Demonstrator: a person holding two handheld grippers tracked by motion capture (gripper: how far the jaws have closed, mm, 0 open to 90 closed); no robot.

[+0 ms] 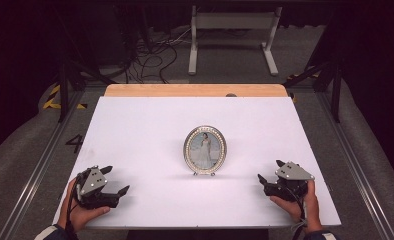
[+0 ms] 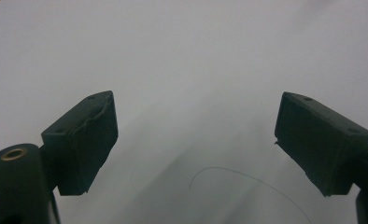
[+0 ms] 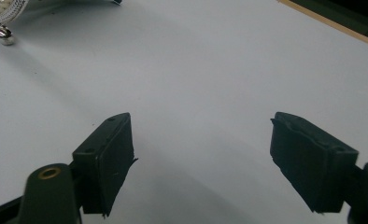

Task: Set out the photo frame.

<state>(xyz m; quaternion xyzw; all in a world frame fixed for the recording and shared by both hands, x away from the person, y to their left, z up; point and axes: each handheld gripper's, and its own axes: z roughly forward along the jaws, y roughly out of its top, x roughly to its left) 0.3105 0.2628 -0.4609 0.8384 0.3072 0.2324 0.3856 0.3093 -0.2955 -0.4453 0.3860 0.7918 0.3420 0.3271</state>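
An oval silver picture frame (image 1: 205,150) with a beaded rim stands upright on small ball feet in the middle of the white table top (image 1: 145,130); its photo shows a figure in white. My left gripper (image 1: 115,181) rests near the front left corner, held in a hand, open with nothing between its jaws (image 2: 194,140). My right gripper (image 1: 270,171) rests near the front right, also open and holding nothing (image 3: 203,158). In the right gripper view the picture frame's edge and one foot (image 3: 4,36) peek in at the top left. Both grippers are well apart from the frame.
A wooden strip (image 1: 195,90) borders the table's far edge. Beyond it are a white metal stand (image 1: 232,35), loose cables (image 1: 150,55) on the floor and dark tripod legs at both sides. Metal rails run along the table's left and right.
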